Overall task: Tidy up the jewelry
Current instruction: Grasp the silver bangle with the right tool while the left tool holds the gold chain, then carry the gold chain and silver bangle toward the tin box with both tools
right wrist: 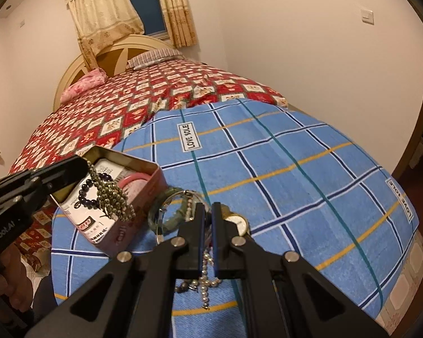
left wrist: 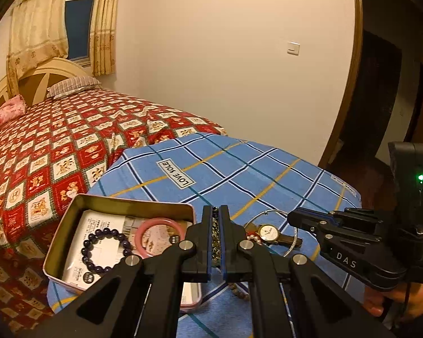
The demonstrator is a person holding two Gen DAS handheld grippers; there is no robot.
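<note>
Tin (left wrist: 70, 219) at near-left edge of blue-checked worktop (right wrist: 296, 155): purple bead bracelet (left wrist: 105, 249) and pink bangle (left wrist: 160, 233) already inside. Still out, near front edge: watch (left wrist: 268, 232), green bangle (right wrist: 169, 205), wire hoop. Left tool (right wrist: 81, 169) clenched on olive bead string (right wrist: 112, 200), dangling at tin's rim. Right tool (right wrist: 207, 217) clenched on pearl strand (right wrist: 207, 278), lifted, pitched down.

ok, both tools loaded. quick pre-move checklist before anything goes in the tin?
1. Left tool shut on the dull gold bead strand: ok.
2. Right tool shut on the white pearl strand: ok.
3. Open rectangular metal tin lid off: ok.
4. Free room in tin beside the dark purple bead bracelet and pink bangle: ok.
5. Pearl strand clear of the gold-faced wristwatch: cannot tell.
</note>
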